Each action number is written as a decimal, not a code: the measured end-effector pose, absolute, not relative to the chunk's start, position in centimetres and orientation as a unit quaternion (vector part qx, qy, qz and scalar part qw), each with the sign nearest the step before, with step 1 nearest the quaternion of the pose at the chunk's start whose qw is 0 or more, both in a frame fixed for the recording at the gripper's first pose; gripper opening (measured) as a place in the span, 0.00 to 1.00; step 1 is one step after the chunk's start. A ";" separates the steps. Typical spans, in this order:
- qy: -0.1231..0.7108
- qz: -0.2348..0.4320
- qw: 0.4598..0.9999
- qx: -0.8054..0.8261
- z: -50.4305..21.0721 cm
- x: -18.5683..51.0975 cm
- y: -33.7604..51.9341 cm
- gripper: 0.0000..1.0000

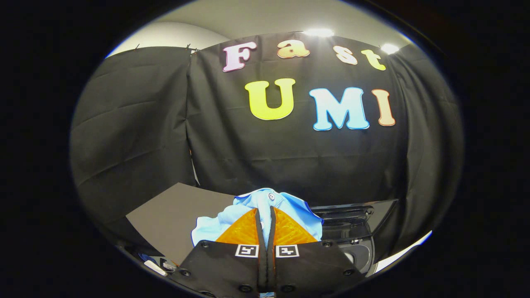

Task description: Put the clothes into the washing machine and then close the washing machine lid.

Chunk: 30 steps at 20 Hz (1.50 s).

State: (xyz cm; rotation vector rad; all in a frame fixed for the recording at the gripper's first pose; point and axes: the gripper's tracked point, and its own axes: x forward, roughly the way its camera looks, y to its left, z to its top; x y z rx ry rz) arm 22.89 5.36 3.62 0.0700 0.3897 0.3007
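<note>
A light blue shirt (pixel 265 200) with a small button hangs bunched around my fingers (pixel 248 227), lifted above the dark tabletop (pixel 178 215). My gripper (pixel 265 213) is shut on the shirt, a strip of blue cloth pinched between the two fingers. Just to the right and a little below the shirt sits the washing machine (pixel 356 229), dark and glossy, with its lid raised and the opening partly showing behind my right finger.
The booth's black cloth wall (pixel 290 157) stands close behind the table and the machine. Small white and blue items (pixel 159 265) lie near the table's front left corner. A pale strip of floor (pixel 405 248) shows to the right of the machine.
</note>
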 end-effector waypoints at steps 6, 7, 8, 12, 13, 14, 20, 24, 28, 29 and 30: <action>0.194 0.120 0.973 0.033 2.9 22.9 1.7 0.01; 0.195 0.115 0.973 0.034 2.8 23.0 1.1 0.01; 0.196 0.111 0.974 0.034 2.6 22.9 0.6 0.01; 0.201 0.096 0.974 0.035 1.7 22.9 -1.4 0.01; 0.203 0.093 0.974 0.033 1.5 22.9 -1.8 0.01; 0.205 0.089 0.974 0.032 1.1 22.9 -2.3 0.01; 0.221 0.074 0.972 0.031 -1.5 23.1 -4.4 0.01; 0.237 0.065 0.969 0.033 -3.9 23.1 -5.4 0.01; 0.255 0.058 0.965 0.035 -6.5 23.0 -6.3 0.01; 0.260 0.057 0.963 0.037 -7.1 23.0 -6.3 0.01; 0.266 0.056 0.962 0.038 -7.8 22.9 -6.5 0.01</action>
